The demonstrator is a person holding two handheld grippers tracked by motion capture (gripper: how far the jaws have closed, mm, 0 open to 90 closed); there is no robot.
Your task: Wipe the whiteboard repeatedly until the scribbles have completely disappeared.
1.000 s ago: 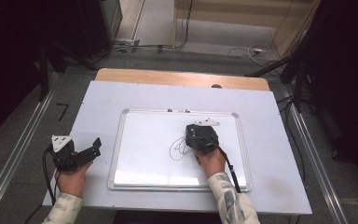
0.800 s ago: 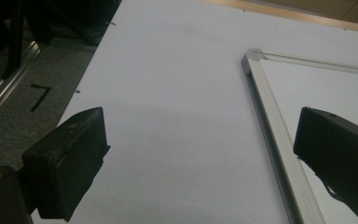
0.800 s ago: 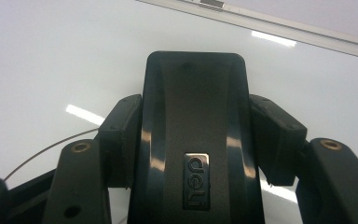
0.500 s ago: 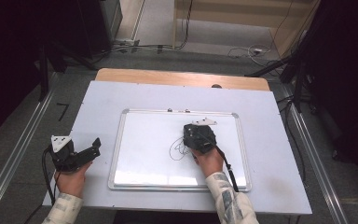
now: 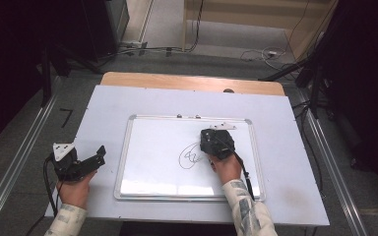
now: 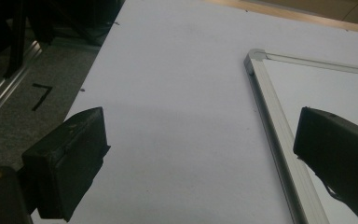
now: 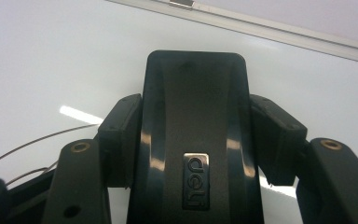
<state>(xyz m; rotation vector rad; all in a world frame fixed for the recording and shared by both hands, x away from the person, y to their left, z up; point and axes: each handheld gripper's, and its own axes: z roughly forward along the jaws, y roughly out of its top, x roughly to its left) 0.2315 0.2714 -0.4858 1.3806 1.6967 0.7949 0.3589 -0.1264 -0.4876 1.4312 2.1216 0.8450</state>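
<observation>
1. Left gripper (image 5: 100,152) rests on the tabletop (image 5: 128,101) just beside the left edge of the whiteboard (image 5: 147,162). Fingers (image 6: 70,158) stand wide apart with nothing between them; the near frame rail runs up between them in the left gripper view. Judgement: parked clear of the writing surface so it does not get in the way of the wiping.
2. Black scribble (image 5: 191,156) sits mid-board: a looped outline with a small squiggle inside. It lies just left of the right gripper and is not yet wiped.
3. Right gripper (image 5: 216,142) is over the right half of the whiteboard, fingers (image 7: 121,140) clenched on the eraser (image 7: 193,121), one pad against each long side. Judgement: a side grip keeps the felt face flat to the board for a sweep leftward.
4. Eraser: black moulded plastic body, rounded corners, glossy, shallow waist, small embossed "deli" badge on top. It is held low above the board, beside the scribble.
</observation>
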